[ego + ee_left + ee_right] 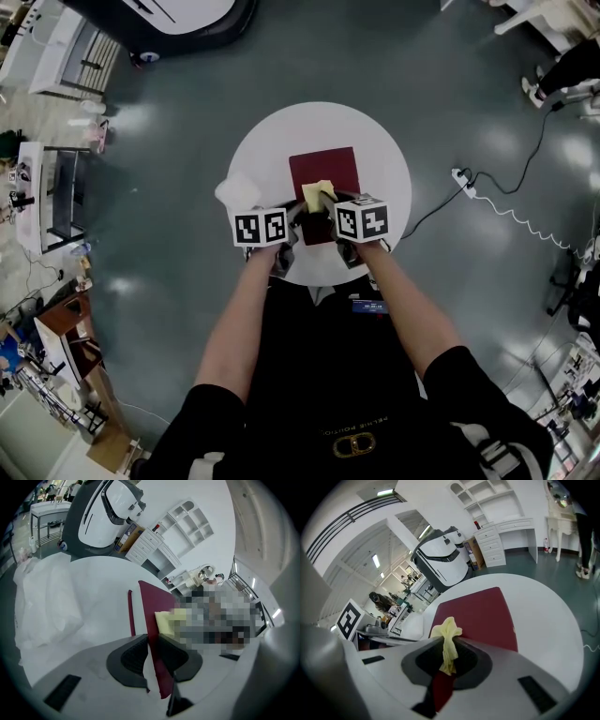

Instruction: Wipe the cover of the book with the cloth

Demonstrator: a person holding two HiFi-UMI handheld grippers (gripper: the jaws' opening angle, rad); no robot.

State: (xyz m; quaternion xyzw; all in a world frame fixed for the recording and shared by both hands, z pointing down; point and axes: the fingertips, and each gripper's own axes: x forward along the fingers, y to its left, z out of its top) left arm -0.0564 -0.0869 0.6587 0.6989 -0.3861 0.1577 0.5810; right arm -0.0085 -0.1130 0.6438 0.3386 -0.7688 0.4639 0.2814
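my left gripper [151, 644] is pinched shut on the red book [480, 616] edge on the round table [380, 155]; my right gripper [450, 649] clamps the yellow cloth [447, 633] over its cover.

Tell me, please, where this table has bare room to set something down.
Bare: the table right of the book, out to the rim, and a strip beyond it. A white bag takes the left side. The near edge is crowded: left gripper, right gripper, cloth.
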